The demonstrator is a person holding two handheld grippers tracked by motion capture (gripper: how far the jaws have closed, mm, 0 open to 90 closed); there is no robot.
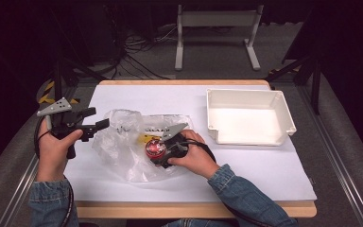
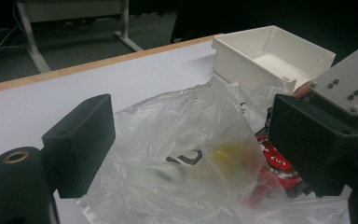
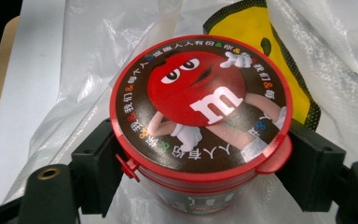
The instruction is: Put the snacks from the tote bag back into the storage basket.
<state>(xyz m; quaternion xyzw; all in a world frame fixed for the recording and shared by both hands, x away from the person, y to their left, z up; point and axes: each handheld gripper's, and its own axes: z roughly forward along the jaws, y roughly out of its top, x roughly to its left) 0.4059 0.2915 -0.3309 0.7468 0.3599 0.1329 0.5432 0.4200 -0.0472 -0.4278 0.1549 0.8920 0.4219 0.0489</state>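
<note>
A round red M&M's tub (image 3: pixel 200 107) with a red lid stands on a crumpled clear plastic bag (image 1: pixel 123 137) in the middle of the white table sheet. My right gripper (image 3: pixel 203 177) is shut on the tub, one black pad pressed against each side just under the lid rim. A yellow packet (image 3: pixel 256 28) lies inside the bag just beyond the tub. My left gripper (image 1: pixel 99 126) hovers open at the bag's left edge, nothing between its jaws. In the left gripper view the bag (image 2: pixel 177 140) spreads ahead, with the tub (image 2: pixel 279 163) half hidden behind the right gripper's body.
A white rectangular tray (image 1: pixel 248 94) sits at the back right of the table, also seen as the tray (image 2: pixel 261 35) beyond the bag. The wooden table edge (image 1: pixel 184 82) runs along the back. A white table frame (image 1: pixel 217 28) and cables lie on the floor behind.
</note>
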